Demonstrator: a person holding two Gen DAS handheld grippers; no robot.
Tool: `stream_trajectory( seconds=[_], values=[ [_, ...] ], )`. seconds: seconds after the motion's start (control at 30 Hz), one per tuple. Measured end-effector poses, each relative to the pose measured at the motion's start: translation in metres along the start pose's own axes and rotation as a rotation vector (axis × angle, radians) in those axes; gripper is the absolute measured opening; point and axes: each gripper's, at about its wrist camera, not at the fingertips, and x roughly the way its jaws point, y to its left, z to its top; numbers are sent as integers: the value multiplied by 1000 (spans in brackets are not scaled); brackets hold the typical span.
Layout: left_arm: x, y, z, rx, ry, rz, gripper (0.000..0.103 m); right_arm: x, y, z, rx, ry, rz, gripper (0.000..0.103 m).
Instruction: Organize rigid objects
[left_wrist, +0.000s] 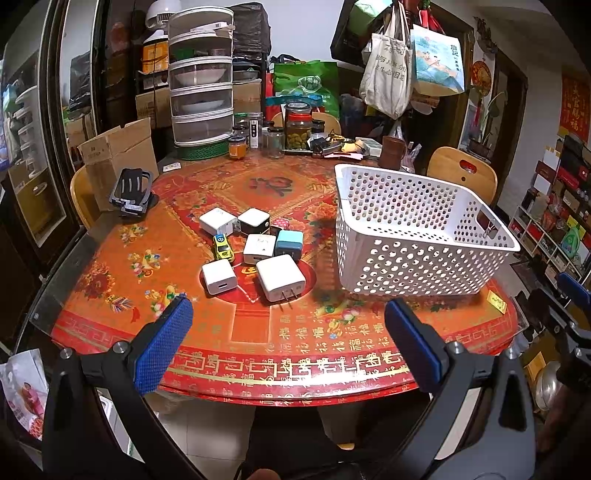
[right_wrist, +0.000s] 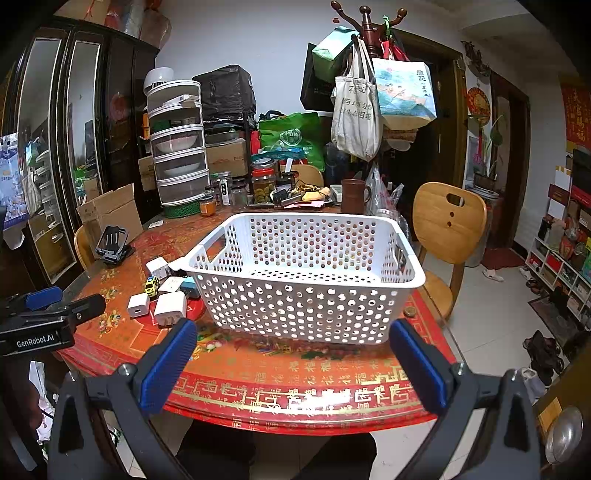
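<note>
Several chargers lie clustered on the red table (left_wrist: 258, 332): a large white plug (left_wrist: 280, 277), a small white cube (left_wrist: 218, 276), a blue one (left_wrist: 289, 243) and others, with a yellow toy car (left_wrist: 222, 247) among them. The empty white perforated basket (left_wrist: 413, 232) stands to their right; it also shows in the right wrist view (right_wrist: 306, 273). My left gripper (left_wrist: 288, 332) is open and empty, near the table's front edge, short of the chargers. My right gripper (right_wrist: 293, 354) is open and empty in front of the basket. The chargers (right_wrist: 170, 306) show left of the basket there.
A black phone stand (left_wrist: 131, 192) and a cardboard box (left_wrist: 118, 155) sit at the table's left. Jars (left_wrist: 297, 127), a stacked food cover (left_wrist: 201, 81) and a brown mug (left_wrist: 393, 153) crowd the back. A wooden chair (right_wrist: 448, 225) stands right. A coin (right_wrist: 409, 312) lies beside the basket.
</note>
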Motion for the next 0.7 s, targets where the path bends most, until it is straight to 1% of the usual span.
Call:
stream_trajectory(
  seconds=[0.7],
  values=[
    [0, 0, -1, -4, -1, 1, 102, 1, 1, -2, 1, 1, 0, 103]
  ],
)
